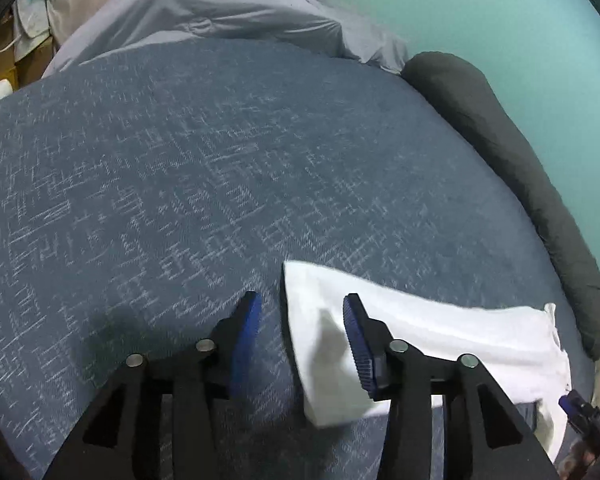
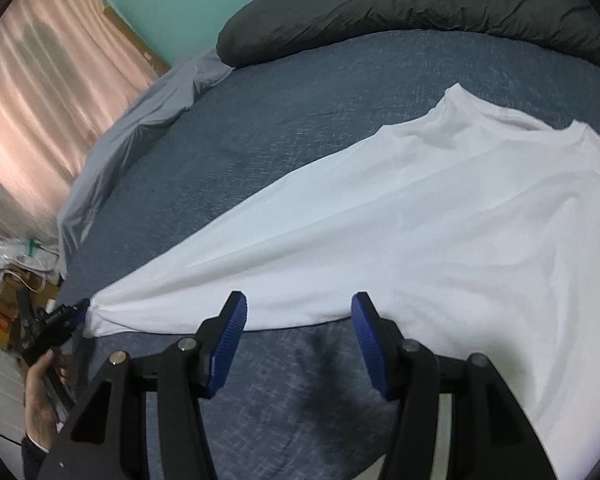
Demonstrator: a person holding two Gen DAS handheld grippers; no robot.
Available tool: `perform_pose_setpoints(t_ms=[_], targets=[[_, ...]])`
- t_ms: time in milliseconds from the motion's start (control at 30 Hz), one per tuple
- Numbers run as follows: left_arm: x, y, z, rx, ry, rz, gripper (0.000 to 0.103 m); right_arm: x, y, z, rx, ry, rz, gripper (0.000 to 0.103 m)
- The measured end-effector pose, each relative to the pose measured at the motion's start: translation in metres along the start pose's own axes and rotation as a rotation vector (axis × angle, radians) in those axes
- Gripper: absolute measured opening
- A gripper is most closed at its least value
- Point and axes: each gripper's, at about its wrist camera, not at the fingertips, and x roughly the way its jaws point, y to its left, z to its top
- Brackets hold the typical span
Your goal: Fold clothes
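The white T-shirt (image 2: 440,216) lies spread flat on the blue patterned bed cover (image 2: 300,120), collar end toward the dark grey bolster pillow (image 2: 420,8), one corner drawn out toward the left hand-held gripper (image 1: 302,332); that gripper's jaws stand apart, the shirt corner (image 1: 328,360) lying between the blue pads with no pad pressing on it; the right hand-held gripper (image 2: 298,336) is open and empty, poised over the bed cover just beside the shirt's near edge; a person's hand (image 2: 40,392) holds the left tool; a light grey sheet (image 2: 140,128) lies along the bed's far side near the pink curtain (image 2: 40,80).
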Motion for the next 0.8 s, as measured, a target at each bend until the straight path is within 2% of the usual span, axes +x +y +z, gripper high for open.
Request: perform_pose_setpoints(t_ms=[100, 233, 333, 400, 467, 500, 567, 800], targets=[[-0.010, -0.002, -0.004, 0.051, 0.005, -0.004, 0.047, -0.014, 0.006, -0.009, 0.035, -0.028, 0.052, 0.056], [-0.015, -0.001, -0.015, 0.059, 0.035, -0.014, 0.047, -0.037, 0.014, -0.029, 0.058, -0.065, 0.097, 0.056], [-0.012, -0.002, -0.026, 0.071, 0.058, -0.016, 0.046, -0.051, 0.015, -0.042, 0.083, -0.079, 0.114, 0.061], [-0.013, -0.001, -0.032, 0.079, 0.065, -0.009, 0.038, -0.058, 0.015, -0.048, 0.097, -0.080, 0.118, 0.062], [-0.011, 0.000, -0.034, 0.086, 0.082, -0.025, 0.007, -0.061, 0.014, -0.051, 0.101, -0.078, 0.112, 0.062], [-0.011, 0.000, -0.036, 0.091, 0.091, -0.033, 0.003, -0.063, 0.013, -0.051, 0.102, -0.079, 0.109, 0.062], [-0.016, -0.003, -0.043, 0.108, 0.097, -0.042, 0.003, -0.065, 0.011, -0.052, 0.108, -0.085, 0.105, 0.062], [-0.046, -0.004, -0.031, 0.138, 0.096, -0.106, 0.003, -0.073, 0.010, -0.057, 0.124, -0.095, 0.104, 0.062]])
